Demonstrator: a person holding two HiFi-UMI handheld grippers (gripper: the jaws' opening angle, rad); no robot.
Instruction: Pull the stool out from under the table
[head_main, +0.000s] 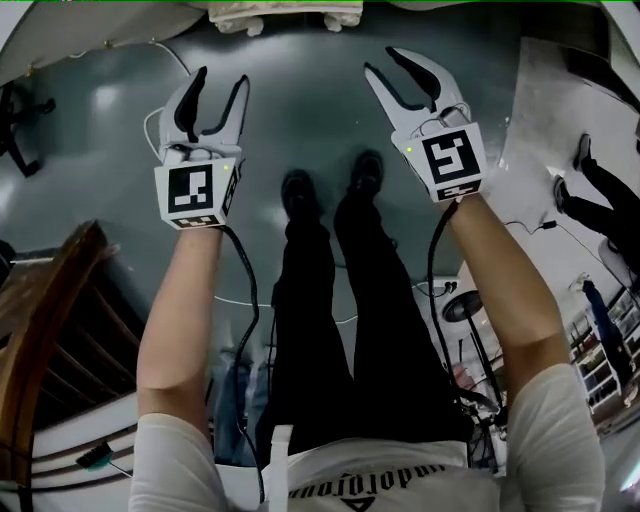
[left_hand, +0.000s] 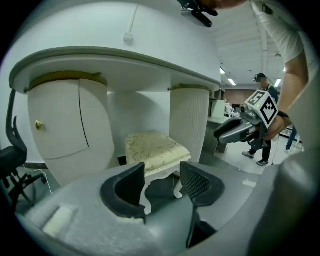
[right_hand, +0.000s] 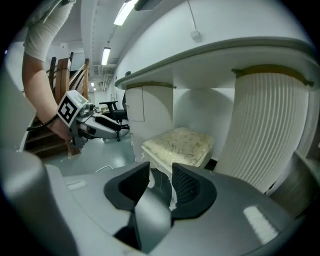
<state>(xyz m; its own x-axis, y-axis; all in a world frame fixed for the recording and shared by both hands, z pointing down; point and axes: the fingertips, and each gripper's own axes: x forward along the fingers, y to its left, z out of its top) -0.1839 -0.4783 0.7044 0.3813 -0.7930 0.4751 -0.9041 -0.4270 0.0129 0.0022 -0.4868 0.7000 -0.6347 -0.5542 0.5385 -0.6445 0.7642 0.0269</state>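
Note:
The stool (left_hand: 152, 147) has a cream patterned cushion and white carved legs. It stands under the white table (left_hand: 125, 62), between the table's two rounded pedestals. In the head view only the stool's (head_main: 285, 15) front edge shows at the top. My left gripper (head_main: 222, 85) and right gripper (head_main: 400, 70) hang side by side over the grey floor, short of the stool and not touching it. Both are open with nothing between the pads. The stool (right_hand: 180, 142) lies ahead of the right gripper (right_hand: 161, 175); a white leg shows through the gap of the left gripper (left_hand: 162, 175).
A black office chair (left_hand: 12, 165) stands left of the table. Dark wooden furniture (head_main: 50, 320) is at my lower left. Another person (head_main: 600, 200) stands at the right. A thin cable (head_main: 150, 125) lies on the floor. My own legs and shoes (head_main: 330, 185) are below the grippers.

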